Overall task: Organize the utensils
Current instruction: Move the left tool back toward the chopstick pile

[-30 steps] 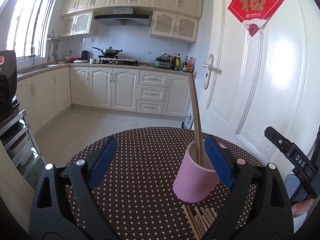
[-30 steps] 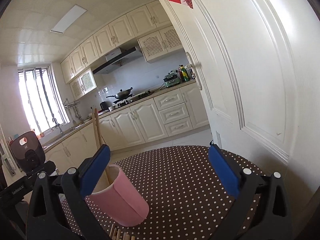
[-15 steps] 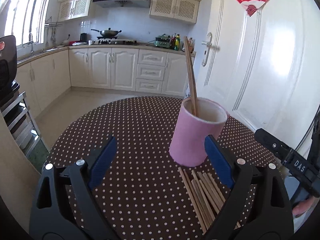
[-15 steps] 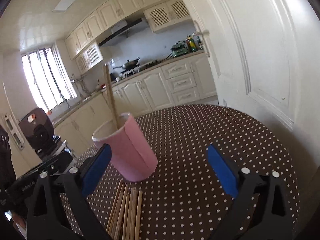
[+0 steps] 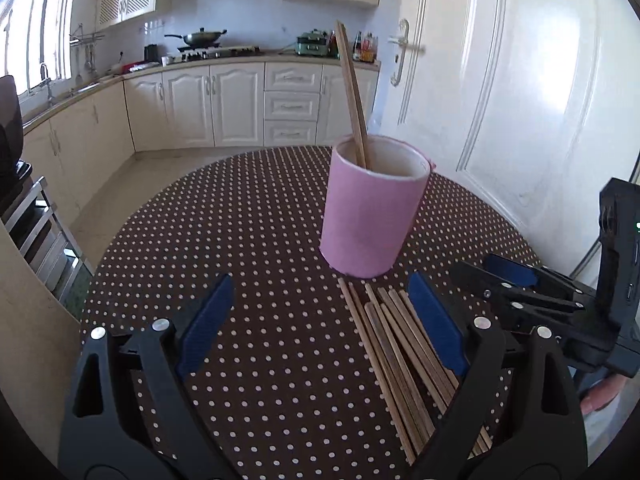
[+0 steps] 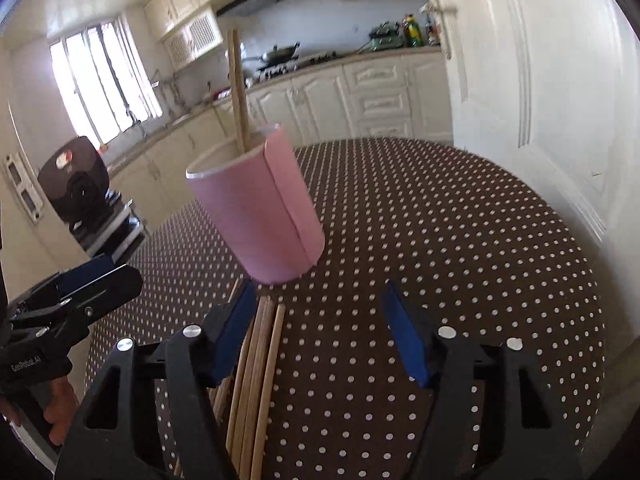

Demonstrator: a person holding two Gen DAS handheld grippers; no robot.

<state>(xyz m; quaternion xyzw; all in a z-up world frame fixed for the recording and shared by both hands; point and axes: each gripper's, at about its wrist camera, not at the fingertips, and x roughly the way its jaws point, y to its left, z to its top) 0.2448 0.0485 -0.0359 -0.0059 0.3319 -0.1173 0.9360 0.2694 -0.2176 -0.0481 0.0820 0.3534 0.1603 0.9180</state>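
Observation:
A pink cup (image 5: 374, 208) stands on the round brown dotted table (image 5: 248, 216) with a pair of wooden chopsticks (image 5: 352, 92) leaning inside it. Several loose chopsticks (image 5: 400, 344) lie in a pile just in front of the cup. My left gripper (image 5: 320, 280) hangs open over the table, its right finger above the pile. My right gripper (image 6: 320, 288) faces the cup (image 6: 260, 216) from the other side and its jaws are closing. The pile's ends (image 6: 260, 360) lie by its left finger and the pads press on nothing. Each gripper shows in the other's view: the right one (image 5: 512, 280), the left one (image 6: 80, 284).
A white panelled door (image 5: 520, 100) stands close behind the table on the right. Cream kitchen cabinets (image 5: 224, 104) line the far wall across an open floor. A black appliance on a metal rack (image 6: 76, 188) stands off the table's left edge. A hand (image 6: 60, 412) grips the left tool.
Both grippers have tipped downward and sunk toward the table, so the loose chopstick pile has come into view. The right gripper's jaws have narrowed. The cup stays put.

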